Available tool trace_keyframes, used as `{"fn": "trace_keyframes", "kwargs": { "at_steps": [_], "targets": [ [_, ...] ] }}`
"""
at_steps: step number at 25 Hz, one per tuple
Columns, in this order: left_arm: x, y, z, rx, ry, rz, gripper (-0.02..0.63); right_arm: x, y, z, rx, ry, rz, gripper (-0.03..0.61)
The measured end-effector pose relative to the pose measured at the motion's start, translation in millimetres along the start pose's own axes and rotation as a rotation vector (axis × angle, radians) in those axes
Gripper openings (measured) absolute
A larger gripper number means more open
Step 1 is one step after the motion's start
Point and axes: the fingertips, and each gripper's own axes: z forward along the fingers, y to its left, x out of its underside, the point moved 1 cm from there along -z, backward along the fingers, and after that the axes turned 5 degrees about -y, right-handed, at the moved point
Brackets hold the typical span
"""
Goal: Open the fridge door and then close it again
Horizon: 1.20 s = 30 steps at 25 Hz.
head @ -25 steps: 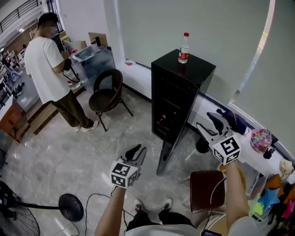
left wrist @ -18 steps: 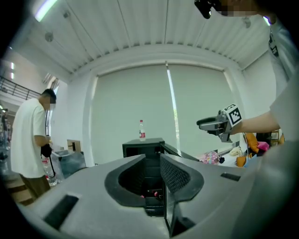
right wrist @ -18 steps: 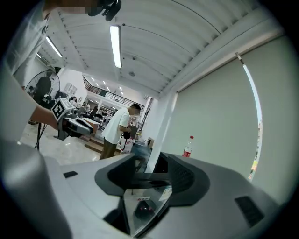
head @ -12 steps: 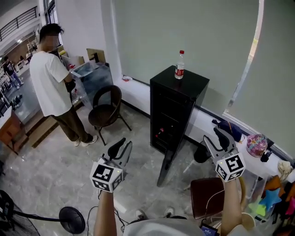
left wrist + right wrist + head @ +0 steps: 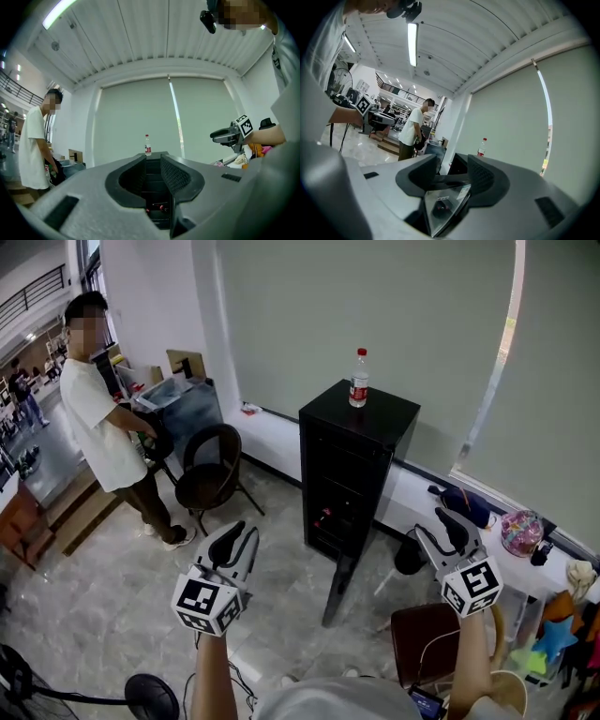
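Observation:
A black fridge (image 5: 352, 460) stands by the blind-covered window with a water bottle (image 5: 357, 379) on top. Its glass door (image 5: 338, 589) hangs open toward me. My left gripper (image 5: 239, 534) is held up well short of the fridge, its jaws a narrow gap apart and empty; the fridge shelves (image 5: 154, 197) show through that gap. My right gripper (image 5: 446, 523) hovers to the right of the door, apart from it. Its jaws have just been closing a little and stand open with nothing between them; the door (image 5: 445, 206) lies beyond them.
A person in a white shirt (image 5: 98, 423) stands at the left by a clear bin (image 5: 183, 404). A dark chair (image 5: 211, 465) sits left of the fridge. A brown stool (image 5: 422, 638) is below my right arm, a fan base (image 5: 150, 696) at lower left, and a cluttered sill (image 5: 525, 532) on the right.
Both grippers have risen; the left one also moved left, and the right one shifted slightly. The head view has tilted up. The person by the bin has shifted.

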Motion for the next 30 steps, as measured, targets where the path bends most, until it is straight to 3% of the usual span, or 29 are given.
{"fn": "trace_keyframes", "kwargs": {
  "at_steps": [10, 23, 30],
  "targets": [
    [36.2, -13.7, 10.1, 0.024, 0.082, -0.014, 0.072, 27.6, -0.3, 13.8, -0.052, 0.059, -0.024, 0.201],
    [109.6, -50.4, 28.1, 0.048, 0.229, -0.097, 0.072, 72.9, -8.3, 40.1, -0.221, 0.167, -0.097, 0.201],
    [162.0, -80.7, 36.6, 0.062, 0.326, -0.156, 0.087, 103.1, -13.8, 66.4, -0.342, 0.235, -0.198, 0.207]
  ]
}}
